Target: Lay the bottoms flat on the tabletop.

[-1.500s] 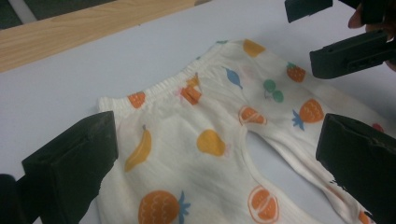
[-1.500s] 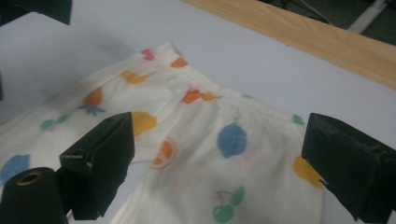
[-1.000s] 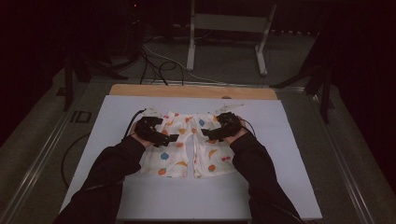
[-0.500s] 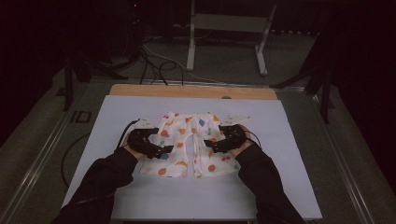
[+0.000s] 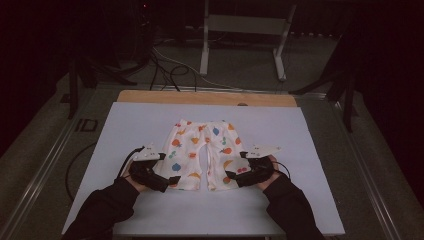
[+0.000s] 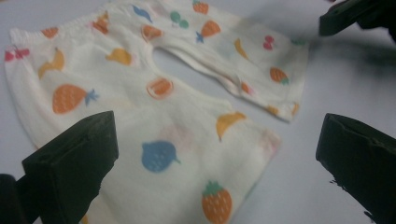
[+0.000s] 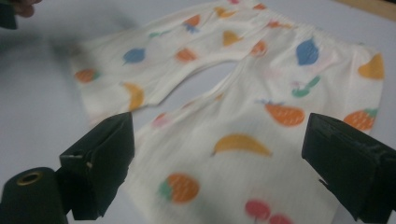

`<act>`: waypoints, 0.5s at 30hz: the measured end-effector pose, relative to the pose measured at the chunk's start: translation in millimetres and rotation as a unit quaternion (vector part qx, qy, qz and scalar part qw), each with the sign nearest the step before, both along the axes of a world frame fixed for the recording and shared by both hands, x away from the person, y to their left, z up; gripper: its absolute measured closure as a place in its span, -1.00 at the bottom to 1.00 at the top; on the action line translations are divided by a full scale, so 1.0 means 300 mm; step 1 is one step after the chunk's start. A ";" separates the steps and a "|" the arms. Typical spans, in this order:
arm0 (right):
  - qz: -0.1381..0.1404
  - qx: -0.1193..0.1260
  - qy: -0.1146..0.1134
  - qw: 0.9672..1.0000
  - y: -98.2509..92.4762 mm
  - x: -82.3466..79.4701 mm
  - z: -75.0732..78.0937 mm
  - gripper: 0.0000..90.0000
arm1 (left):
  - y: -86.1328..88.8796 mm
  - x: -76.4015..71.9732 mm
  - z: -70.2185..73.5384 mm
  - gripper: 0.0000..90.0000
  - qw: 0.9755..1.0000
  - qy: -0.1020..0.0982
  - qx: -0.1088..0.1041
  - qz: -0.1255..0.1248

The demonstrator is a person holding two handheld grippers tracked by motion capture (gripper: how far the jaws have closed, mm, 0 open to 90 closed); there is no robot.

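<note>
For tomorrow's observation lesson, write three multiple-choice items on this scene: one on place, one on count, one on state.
1. Where do the small white fruit-print cotton shorts lie?
A. on the white table sheet
B. on the floor
C. over a chair

2. How many grippers are near the leg hems?
A. one
B. two
C. three

3. How do the left gripper's jaws stand?
A. shut on cloth
B. open
C. shut on nothing

Answers: 1 A, the shorts lie flat on the sheet. 2 B, the left gripper and the right gripper each sit at a hem. 3 B, a wide gap shows between them.
</note>
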State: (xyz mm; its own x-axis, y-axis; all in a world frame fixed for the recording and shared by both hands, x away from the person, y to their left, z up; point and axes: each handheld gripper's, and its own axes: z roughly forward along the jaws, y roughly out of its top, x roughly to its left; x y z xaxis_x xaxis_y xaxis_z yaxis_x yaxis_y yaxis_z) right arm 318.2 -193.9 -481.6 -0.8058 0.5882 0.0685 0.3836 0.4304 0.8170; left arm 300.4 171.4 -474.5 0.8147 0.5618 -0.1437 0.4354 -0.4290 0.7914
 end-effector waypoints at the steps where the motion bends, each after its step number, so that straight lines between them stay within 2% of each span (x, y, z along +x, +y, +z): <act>1: 0.001 -0.002 -0.002 1.000 -0.007 -0.011 -0.001 -0.79 | 0.004 -0.010 -0.007 -0.99 1.000 0.002 0.000 0.001; 3: 0.005 0.000 0.004 1.000 -0.021 -0.033 -0.004 -0.79 | 0.012 -0.031 -0.021 -0.99 1.000 0.002 0.001 0.001; 5: 0.006 -0.006 0.003 1.000 -0.032 -0.054 -0.010 -0.79 | 0.023 -0.050 -0.032 -0.99 1.000 -0.002 0.010 0.001; 7: 0.005 -0.010 0.002 1.000 -0.044 -0.074 -0.018 -0.79 | 0.041 -0.068 -0.042 -0.99 1.000 0.002 0.007 0.003; 9: 0.006 -0.011 0.002 1.000 -0.049 -0.083 -0.022 -0.79 | 0.041 -0.068 -0.042 -0.99 1.000 0.002 0.007 0.003; 11: 0.007 -0.009 0.008 1.000 -0.070 -0.108 -0.033 -0.79 | 0.068 -0.099 -0.056 -1.00 1.000 -0.002 0.014 0.008; 15: 0.005 -0.010 0.000 1.000 -0.089 -0.130 -0.035 -0.79 | 0.104 -0.132 -0.066 -0.99 1.000 -0.002 0.019 0.017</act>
